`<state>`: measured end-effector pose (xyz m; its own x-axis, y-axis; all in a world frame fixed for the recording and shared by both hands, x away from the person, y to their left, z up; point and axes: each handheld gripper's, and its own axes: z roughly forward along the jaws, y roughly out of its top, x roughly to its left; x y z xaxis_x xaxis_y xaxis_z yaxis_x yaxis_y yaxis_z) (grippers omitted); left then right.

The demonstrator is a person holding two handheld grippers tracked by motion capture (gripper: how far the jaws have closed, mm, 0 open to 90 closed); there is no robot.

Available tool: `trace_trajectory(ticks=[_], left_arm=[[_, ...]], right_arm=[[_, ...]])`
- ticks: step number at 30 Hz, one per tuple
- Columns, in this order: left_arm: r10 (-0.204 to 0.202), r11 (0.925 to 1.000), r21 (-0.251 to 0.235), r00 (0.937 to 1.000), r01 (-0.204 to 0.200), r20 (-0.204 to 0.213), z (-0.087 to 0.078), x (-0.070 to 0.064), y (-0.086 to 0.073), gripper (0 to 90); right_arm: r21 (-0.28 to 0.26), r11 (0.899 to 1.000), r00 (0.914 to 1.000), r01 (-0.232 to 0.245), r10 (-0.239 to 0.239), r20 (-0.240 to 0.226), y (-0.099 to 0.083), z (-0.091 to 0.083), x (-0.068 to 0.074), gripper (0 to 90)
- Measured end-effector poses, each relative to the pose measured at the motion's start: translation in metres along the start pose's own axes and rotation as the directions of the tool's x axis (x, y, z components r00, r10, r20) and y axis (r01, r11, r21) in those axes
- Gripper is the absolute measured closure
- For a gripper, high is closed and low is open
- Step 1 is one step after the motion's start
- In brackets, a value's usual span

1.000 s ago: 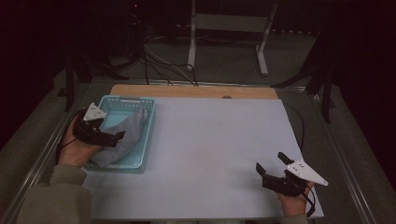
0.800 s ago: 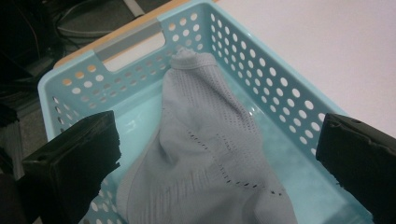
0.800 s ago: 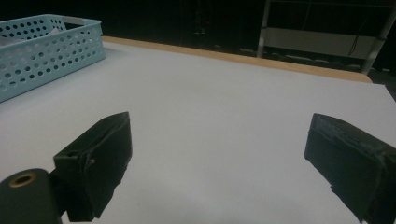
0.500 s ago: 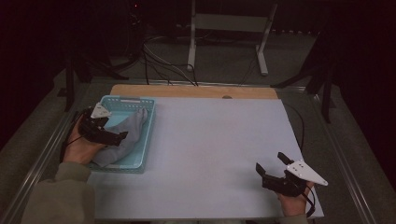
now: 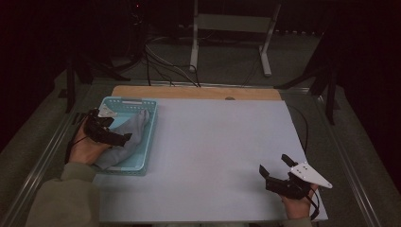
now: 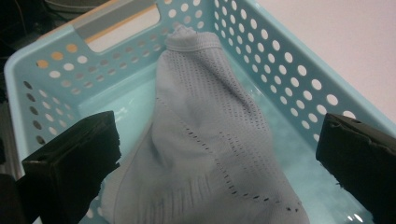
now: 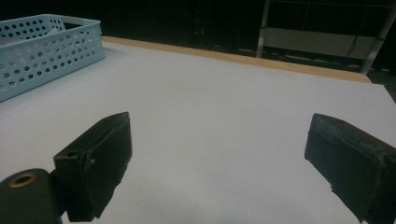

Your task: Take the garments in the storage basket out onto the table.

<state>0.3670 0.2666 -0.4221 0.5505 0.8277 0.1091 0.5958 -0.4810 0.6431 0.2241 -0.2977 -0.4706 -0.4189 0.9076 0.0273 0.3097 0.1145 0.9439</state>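
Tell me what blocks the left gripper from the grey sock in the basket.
Nothing visible does. The left gripper hangs open right above the grey sock, one jaw on each side of it. The sock lies alone in the light blue perforated basket, whose walls stand outside the jaws.

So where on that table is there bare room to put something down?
The wide white tabletop is bare between the perforated light-blue plastic basket and the right gripper, back to the wooden edge strip. The basket is crowded: a grey knitted sock fills it, with the open left gripper over it.
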Motion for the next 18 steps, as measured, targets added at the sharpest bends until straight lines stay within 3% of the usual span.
trace_trajectory(ticks=[8, 18], left_arm=[[-0.009, 0.9998, 0.019, 0.9997, 0.008, 0.023, 0.010, -0.001, 0.000, 0.1], [-0.033, 0.9975, 0.063, 0.9992, 0.031, 0.024, 0.021, 0.000, -0.003, 0.1]], right_arm=[[0.000, 1.000, 1.0000, 0.003, -0.003, 0.002, 0.000, 0.000, 0.000, 7.5], [0.002, 1.000, 1.0000, 0.004, -0.004, 0.003, 0.000, 0.001, 0.000, 7.5]])
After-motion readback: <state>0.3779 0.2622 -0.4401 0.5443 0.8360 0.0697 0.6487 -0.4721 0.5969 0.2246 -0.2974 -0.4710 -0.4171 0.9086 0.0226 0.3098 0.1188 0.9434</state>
